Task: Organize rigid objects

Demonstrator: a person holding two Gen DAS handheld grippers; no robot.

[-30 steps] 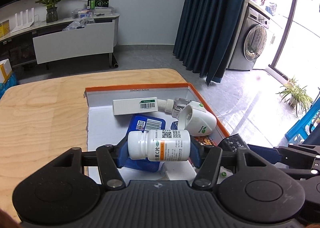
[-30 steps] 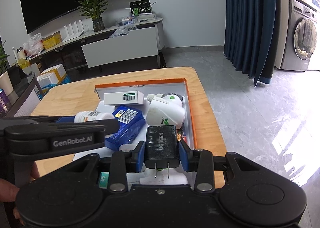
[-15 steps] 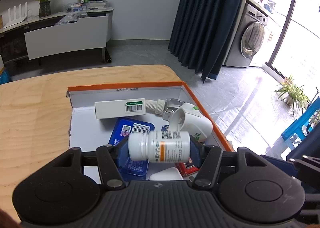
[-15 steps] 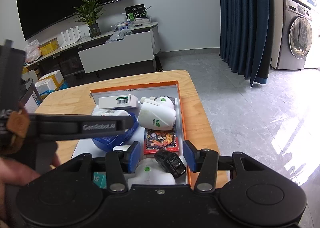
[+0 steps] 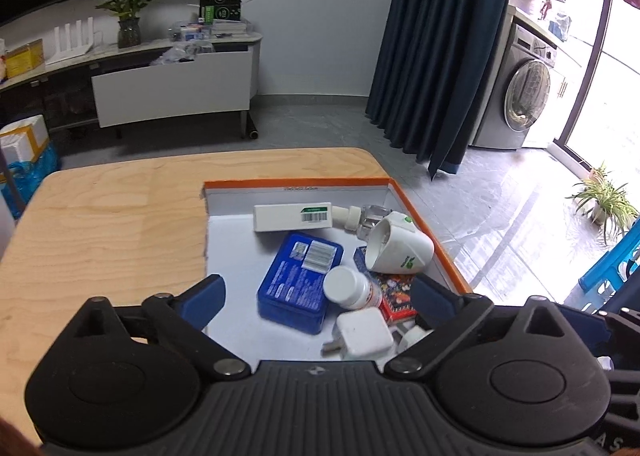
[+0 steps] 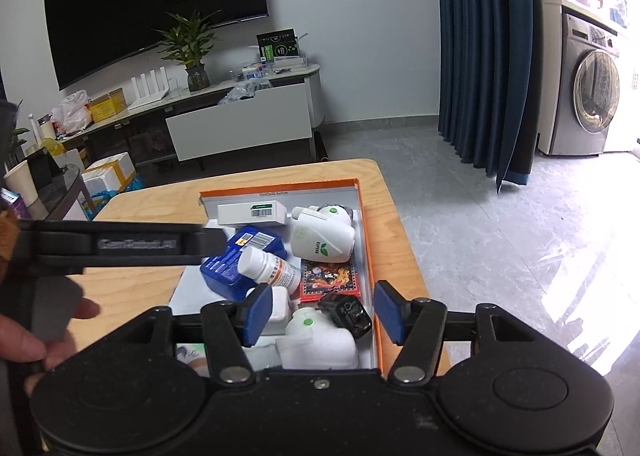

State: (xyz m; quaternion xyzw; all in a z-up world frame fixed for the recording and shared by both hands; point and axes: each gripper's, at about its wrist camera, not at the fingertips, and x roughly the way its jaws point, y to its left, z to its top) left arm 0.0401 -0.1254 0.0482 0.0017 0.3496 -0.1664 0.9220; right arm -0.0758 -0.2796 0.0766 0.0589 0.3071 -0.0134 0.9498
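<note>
Now both grippers are seen empty above the orange-rimmed box point(image 5: 424, 216): left gripper point(image 5: 316, 292) just opened fully, pill bottle point(image 5: 352, 288) released inside; right gripper point(image 6: 324, 312) half-opened, black charger point(image 6: 348, 314) dropped inside.

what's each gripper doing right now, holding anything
Left gripper: open, jaws just opened, holding nothing; pill bottle lies in the box.
Right gripper: open, jaws just opened, holding nothing.

Under my black jaws with their blue pads point(image 5: 202, 298), the pale wood-grain worktop point(image 5: 112, 240) carries an orange-rimmed white cardboard box point(image 5: 424, 224). Inside lie a blue tin with a barcode label point(image 5: 298, 282), a white pill bottle with an orange band point(image 6: 270, 266) and a red patterned card pack point(image 6: 330, 280).
</note>
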